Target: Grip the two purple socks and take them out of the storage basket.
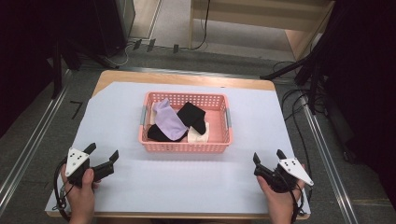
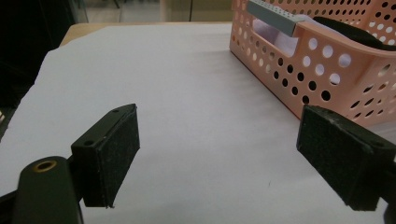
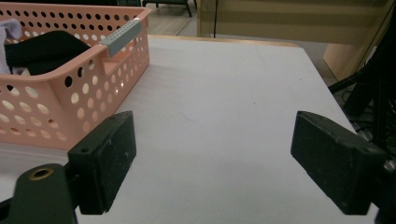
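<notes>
while both grippers rest wide open and empty, left gripper (image 1: 103,156) and right gripper (image 1: 268,157), work is at start. pink basket (image 1: 185,145) with socks (image 1: 170,122) sits ahead, between them. next: reach forward, inward, down onto one sock.

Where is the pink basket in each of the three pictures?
High view: the pink basket sits in the middle of the table, between the two grippers and farther from the person.
Left gripper view: the basket is at the upper right.
Right gripper view: the basket is at the upper left.
Shared landmark: the grey handle on the basket's end wall, seen in the high view and the right gripper view too.
</notes>
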Tool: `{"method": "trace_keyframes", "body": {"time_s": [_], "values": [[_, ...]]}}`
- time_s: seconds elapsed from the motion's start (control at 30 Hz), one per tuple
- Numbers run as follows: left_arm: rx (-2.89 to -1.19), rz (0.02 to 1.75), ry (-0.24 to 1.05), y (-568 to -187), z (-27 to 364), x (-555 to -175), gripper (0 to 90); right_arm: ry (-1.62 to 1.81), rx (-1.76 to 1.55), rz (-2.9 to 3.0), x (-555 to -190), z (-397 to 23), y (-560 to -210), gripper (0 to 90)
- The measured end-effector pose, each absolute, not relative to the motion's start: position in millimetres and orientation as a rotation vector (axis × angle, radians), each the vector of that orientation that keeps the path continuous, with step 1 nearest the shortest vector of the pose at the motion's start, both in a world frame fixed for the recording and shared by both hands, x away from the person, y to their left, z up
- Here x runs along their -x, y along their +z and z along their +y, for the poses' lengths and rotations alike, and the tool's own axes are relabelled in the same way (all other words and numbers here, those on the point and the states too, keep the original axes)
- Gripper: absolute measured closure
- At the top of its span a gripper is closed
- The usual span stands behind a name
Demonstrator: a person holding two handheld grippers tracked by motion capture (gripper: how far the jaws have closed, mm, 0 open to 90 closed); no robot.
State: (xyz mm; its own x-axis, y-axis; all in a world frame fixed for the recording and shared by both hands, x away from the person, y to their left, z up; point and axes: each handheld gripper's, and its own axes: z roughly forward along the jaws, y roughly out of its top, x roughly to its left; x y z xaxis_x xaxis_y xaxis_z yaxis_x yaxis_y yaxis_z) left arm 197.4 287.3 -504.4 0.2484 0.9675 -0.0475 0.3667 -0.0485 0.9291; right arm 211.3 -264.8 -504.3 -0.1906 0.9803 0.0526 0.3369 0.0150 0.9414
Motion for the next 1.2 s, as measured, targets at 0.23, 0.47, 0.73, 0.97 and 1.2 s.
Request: {"method": "trace_keyframes", "body": {"time_s": [0.23,0.47,0.73,0.97,1.2], "values": [[-1.597,1.276,0.812,-504.2,287.2,-197.6,14.3,1.283,-1.322,1.595,-216.6,-250.9,-496.9,37.1],[-1.597,1.278,0.807,-504.1,287.3,-197.6,14.3,1.371,-1.272,1.625,-224.6,-221.9,-484.2,51.5],[-1.596,1.279,0.802,-504.1,287.7,-197.7,14.3,1.365,-1.218,1.692,-238.8,-189.9,-471.9,52.4],[-1.593,1.281,0.799,-504.2,287.7,-197.9,14.3,1.414,-1.212,1.727,-252.0,-169.0,-462.9,53.7],[-1.593,1.281,0.799,-504.2,287.7,-197.9,14.3,1.411,-1.195,1.797,-266.1,-143.7,-456.4,56.7]]}}
